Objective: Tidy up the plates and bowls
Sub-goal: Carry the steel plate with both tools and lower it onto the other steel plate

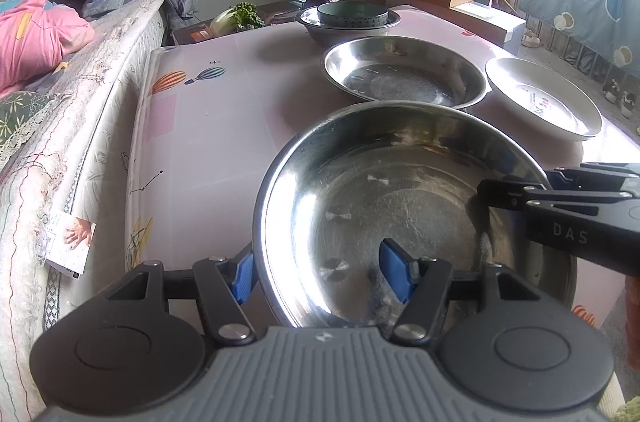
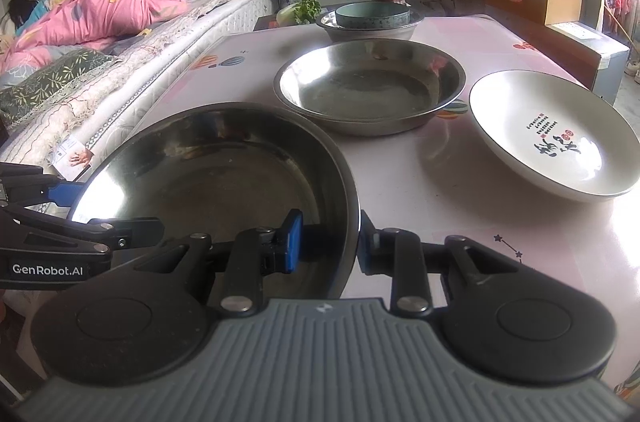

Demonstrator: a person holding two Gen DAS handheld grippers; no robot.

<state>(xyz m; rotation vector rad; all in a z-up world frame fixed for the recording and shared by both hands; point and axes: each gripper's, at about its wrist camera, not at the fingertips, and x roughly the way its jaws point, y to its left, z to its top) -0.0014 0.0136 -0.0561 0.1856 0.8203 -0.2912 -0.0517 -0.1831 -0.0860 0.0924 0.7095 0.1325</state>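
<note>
Steel plate rim pinched by right hand-held gripper; left hand-held gripper spread, straddling opposite rim.

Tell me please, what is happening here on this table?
A person holds a gripper in each hand, and both straddle the rim of the near steel plate. The left gripper stands wide, its pads clear of the rim. The right gripper is closed on the rim. Beyond lie a second steel plate, a white plate and a teal bowl nested in a steel bowl. Nothing is stacked on the near plate yet.
</note>
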